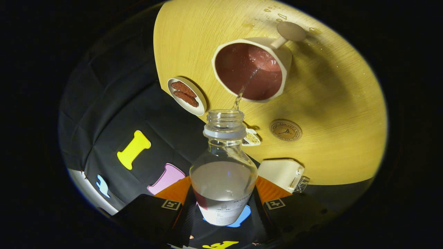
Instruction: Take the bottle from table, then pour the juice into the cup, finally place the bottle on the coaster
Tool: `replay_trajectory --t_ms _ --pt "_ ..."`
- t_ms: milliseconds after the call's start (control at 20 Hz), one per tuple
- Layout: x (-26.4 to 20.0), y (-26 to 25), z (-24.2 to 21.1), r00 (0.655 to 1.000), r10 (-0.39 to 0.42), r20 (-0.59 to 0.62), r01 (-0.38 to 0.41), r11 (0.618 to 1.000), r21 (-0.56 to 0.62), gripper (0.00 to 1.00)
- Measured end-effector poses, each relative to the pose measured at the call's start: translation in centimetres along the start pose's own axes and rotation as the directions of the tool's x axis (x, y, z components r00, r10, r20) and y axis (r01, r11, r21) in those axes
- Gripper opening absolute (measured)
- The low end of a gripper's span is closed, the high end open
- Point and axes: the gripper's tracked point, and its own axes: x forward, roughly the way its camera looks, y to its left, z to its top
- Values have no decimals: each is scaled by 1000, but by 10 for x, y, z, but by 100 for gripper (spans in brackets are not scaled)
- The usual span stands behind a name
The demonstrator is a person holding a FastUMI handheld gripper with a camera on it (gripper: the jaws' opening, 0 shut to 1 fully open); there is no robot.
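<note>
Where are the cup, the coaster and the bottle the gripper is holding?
cup (281,55): gripper view, pale outer wall by the handle.
coaster (286,130): gripper view, centre of the round disc.
bottle (223,180): gripper view, clear body between the fingers.

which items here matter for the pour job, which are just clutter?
In the job: bottle, shut in the gripper and tipped, stream running into the cup; coaster beside the cup, bare.

Lying about: dish of brown snacks, small white dish behind the bottle neck, white box, droplets on the table.

Clear bottle, cream cup with reddish-brown inside, pale wood-grain table, tan printed coaster, black-and-orange tongs.
</note>
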Motion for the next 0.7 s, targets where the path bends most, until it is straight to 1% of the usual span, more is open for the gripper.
replay_trajectory --t_ms 300,550,700 --pt "-5 13 -2 1000 26 0 -26 998 53 73" --pt "-12 30 1 997 74 7 -74 992 101 73" --pt "-14 36 3 996 87 4 -86 989 124 73"
